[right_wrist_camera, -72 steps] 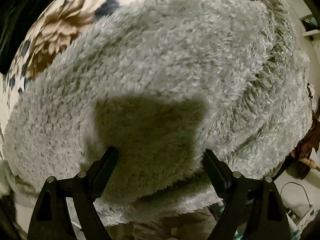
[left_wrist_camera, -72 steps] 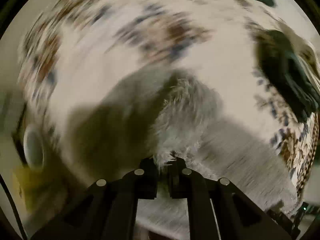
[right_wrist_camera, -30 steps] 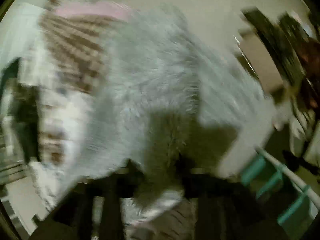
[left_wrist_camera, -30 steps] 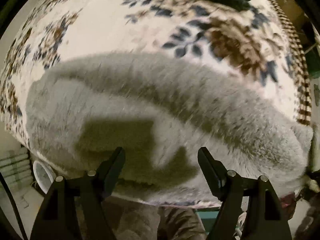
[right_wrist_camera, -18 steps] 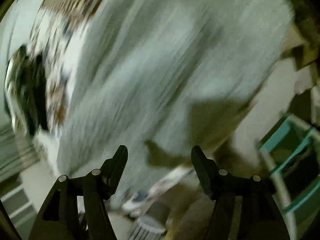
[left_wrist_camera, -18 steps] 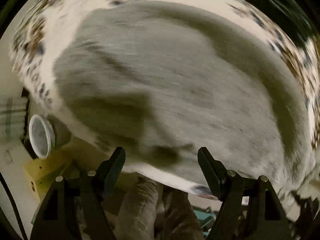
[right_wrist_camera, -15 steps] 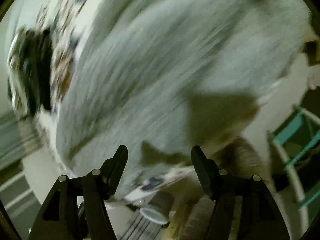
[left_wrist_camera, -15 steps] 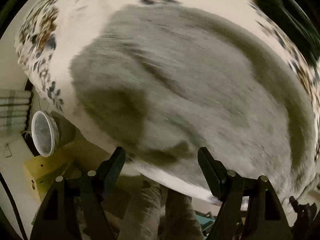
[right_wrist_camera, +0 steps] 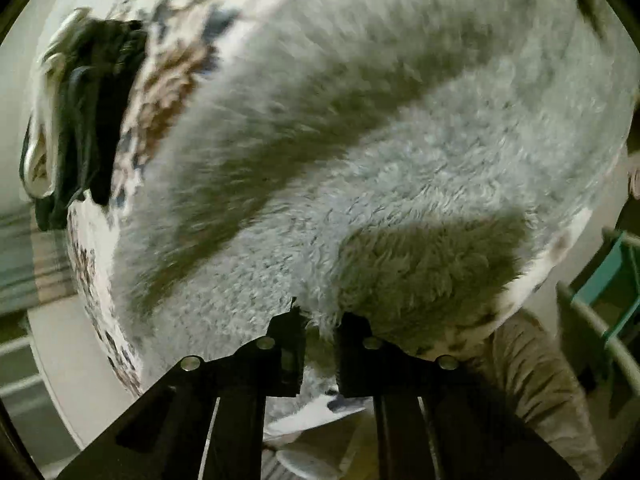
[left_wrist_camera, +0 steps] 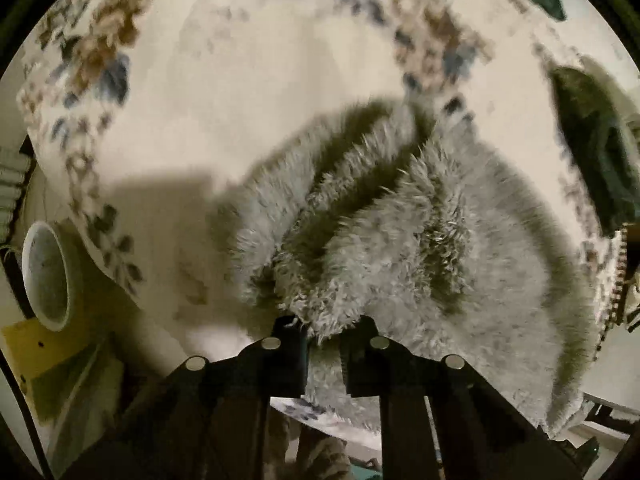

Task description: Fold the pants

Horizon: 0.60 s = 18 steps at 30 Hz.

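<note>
Both claws were spread wide half a second ago — now the left gripper (left_wrist_camera: 324, 330) and right gripper (right_wrist_camera: 322, 326) are each pinched tight on the near edge of the fuzzy grey pants (left_wrist_camera: 420, 240). The pants lie bunched in ridges on the floral bedspread (left_wrist_camera: 240, 80), left side rumpled. A dark garment (right_wrist_camera: 88, 112) sits well apart near the far edge — blurry.

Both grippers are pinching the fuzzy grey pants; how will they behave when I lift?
Probably floppy: the fuzzy grey pants already bunch into deep folds at the left hand-held gripper. The thick pile at the right hand-held gripper may compress and slip.
</note>
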Tool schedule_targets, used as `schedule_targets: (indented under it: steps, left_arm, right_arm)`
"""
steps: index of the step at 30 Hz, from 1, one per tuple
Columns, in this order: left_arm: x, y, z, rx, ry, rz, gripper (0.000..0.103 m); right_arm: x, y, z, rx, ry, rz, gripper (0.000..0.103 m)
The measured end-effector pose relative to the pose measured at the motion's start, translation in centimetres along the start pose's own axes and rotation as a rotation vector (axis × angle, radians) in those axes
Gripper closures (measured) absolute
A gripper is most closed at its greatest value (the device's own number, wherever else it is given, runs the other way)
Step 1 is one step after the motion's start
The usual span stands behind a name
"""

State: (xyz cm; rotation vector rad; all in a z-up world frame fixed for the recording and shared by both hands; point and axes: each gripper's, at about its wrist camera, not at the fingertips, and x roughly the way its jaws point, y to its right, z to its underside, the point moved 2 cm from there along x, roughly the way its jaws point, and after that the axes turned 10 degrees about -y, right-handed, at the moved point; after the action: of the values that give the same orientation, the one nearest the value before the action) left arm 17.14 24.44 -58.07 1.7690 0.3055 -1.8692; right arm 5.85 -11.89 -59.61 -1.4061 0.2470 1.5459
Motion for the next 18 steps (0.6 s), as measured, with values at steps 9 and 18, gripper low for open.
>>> schedule_targets:
  steps: [9, 18]
  left_arm:
    - [-3.0, -3.3, 1.9, 0.019, -0.003, -0.002, 0.093]
    - [-0.5, 1.6, 2.5, 0.193, -0.063, -0.190, 0.054]
  right_arm:
    - [-3.2, -0.2, 3.2, -0.092, -0.025, 0.076, 0.092]
    - [-1.2, 3.3, 1.0, -0.096, -0.127, 0.156, 0.026]
